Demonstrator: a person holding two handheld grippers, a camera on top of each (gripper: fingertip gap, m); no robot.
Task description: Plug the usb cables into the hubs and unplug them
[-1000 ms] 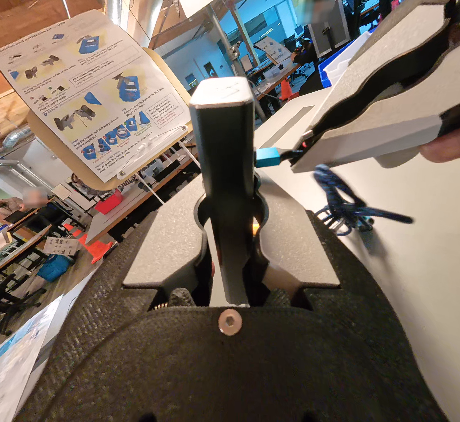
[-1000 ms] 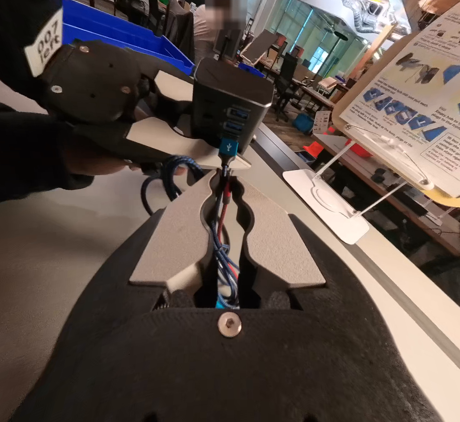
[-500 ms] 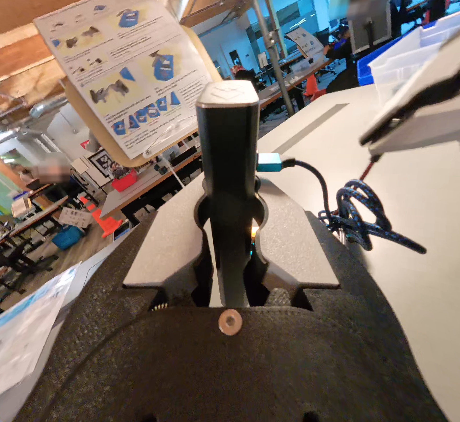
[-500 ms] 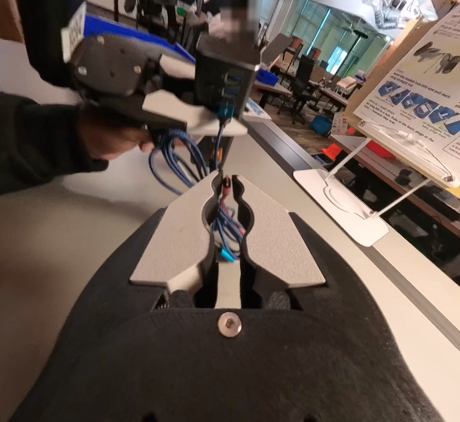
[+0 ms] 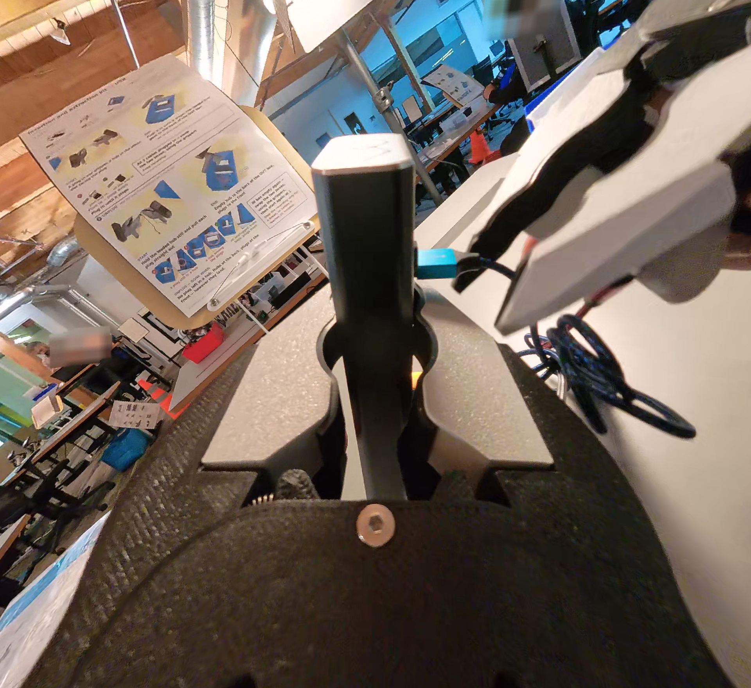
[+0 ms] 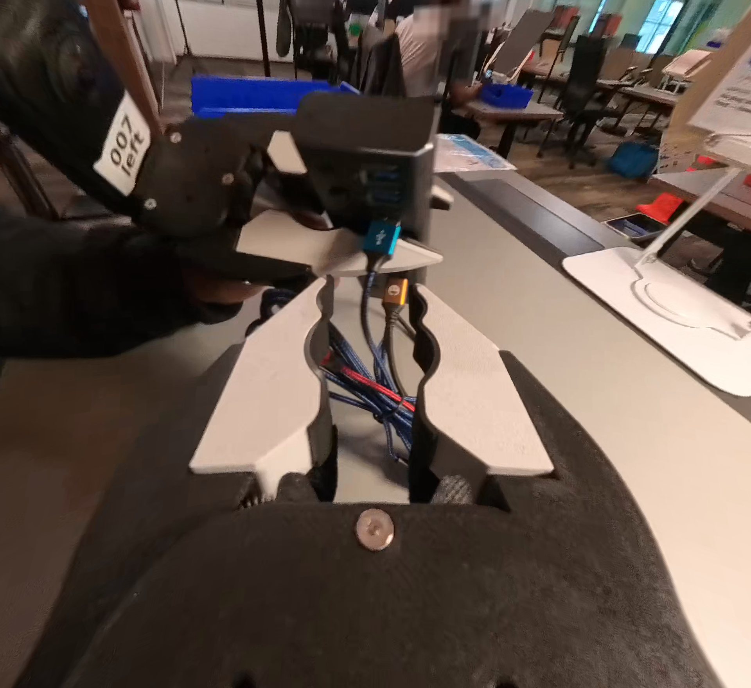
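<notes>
So left gripper (image 5: 376,347) clamps the hub (image 5: 367,246) upright; right gripper (image 6: 367,299) is wide open, empty, orange plug (image 6: 395,291) sitting between its tips, under the blue plug (image 6: 381,237).

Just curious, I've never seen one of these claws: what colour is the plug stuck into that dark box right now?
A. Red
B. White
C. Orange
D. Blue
D: the blue plug sits in the dark box held by the left claw; the orange plug hangs loose below.
</notes>
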